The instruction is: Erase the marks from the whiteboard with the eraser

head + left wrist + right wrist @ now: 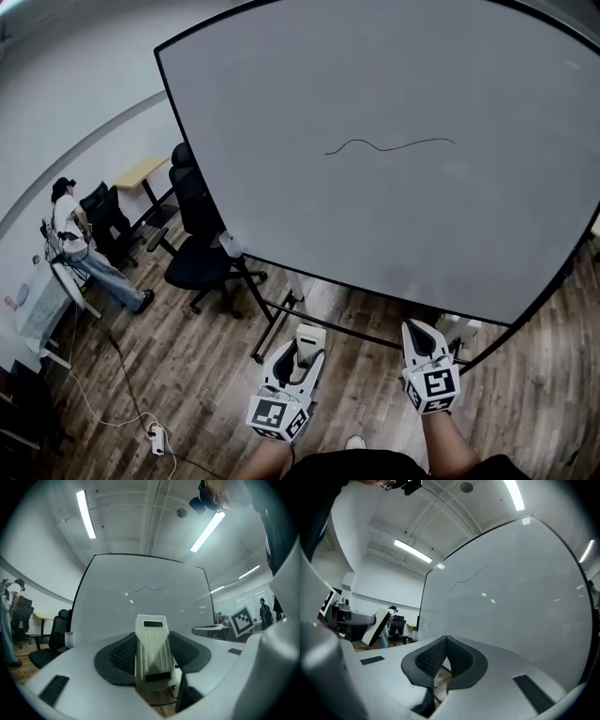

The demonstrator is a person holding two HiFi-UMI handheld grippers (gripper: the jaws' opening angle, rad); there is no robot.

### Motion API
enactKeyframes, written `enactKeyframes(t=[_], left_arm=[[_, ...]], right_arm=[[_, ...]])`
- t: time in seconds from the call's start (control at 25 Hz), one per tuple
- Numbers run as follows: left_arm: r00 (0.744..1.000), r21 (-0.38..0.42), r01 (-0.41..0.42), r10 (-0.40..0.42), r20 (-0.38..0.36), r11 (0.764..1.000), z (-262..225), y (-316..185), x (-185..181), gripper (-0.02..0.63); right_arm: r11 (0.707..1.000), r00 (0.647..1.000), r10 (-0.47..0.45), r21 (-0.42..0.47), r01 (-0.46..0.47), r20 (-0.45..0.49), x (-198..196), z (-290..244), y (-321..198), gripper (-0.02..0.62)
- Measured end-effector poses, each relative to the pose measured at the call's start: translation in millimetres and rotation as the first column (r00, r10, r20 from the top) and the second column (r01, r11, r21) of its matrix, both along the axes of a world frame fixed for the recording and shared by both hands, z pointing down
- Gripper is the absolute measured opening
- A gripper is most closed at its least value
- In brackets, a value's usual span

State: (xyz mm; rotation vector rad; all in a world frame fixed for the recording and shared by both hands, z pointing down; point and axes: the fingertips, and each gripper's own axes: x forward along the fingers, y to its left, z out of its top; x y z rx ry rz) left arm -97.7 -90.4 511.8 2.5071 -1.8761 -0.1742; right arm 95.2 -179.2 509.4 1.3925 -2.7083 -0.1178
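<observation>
A large whiteboard [394, 159] on a black wheeled frame fills the head view, with one thin wavy black mark [389, 144] across its upper middle. The mark [151, 588] also shows in the left gripper view and the mark [468, 579] in the right gripper view. My left gripper [307, 342] is shut on a cream ribbed eraser [152, 652], held upright below the board's lower edge. My right gripper [419, 330] is shut with nothing in it, its tips meeting just under the board's bottom rail. Both grippers are apart from the board.
Black office chairs [199, 234] stand left of the board beside a small wooden desk [141, 172]. A person [80, 248] stands at the far left near a table. A cable and power strip [156, 436] lie on the wood floor.
</observation>
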Motion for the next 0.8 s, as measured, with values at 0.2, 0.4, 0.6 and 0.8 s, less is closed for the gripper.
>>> enactKeyframes(t=[0.2,0.4,0.6,0.8], left_arm=[[1.0,0.016,0.001,-0.001,0.008,1.0,-8.7,-33.9,-10.1,0.242],[1.0,0.058,-0.003,0.003,0.0,0.998,-13.6,-88.9,-33.7,0.242],[0.999,0.105,-0.036,0.038,-0.016,0.994,-38.5,-128.7,-50.9,0.242],[0.994,0.153,-0.11,0.113,-0.01,0.982,-63.6,-166.8,-60.5,0.242]], right_arm=[[1.0,1.0,-0.013,0.012,0.013,-0.023,-6.4,-6.9,-17.3,0.018],[0.999,1.0,0.01,0.042,-0.008,-0.029,-23.7,-2.3,-56.7,0.018],[0.995,0.999,0.054,0.08,-0.053,-0.008,-41.9,-23.8,-83.5,0.018],[0.989,0.997,0.078,0.124,-0.076,-0.012,-67.5,-41.1,-106.1,0.018]])
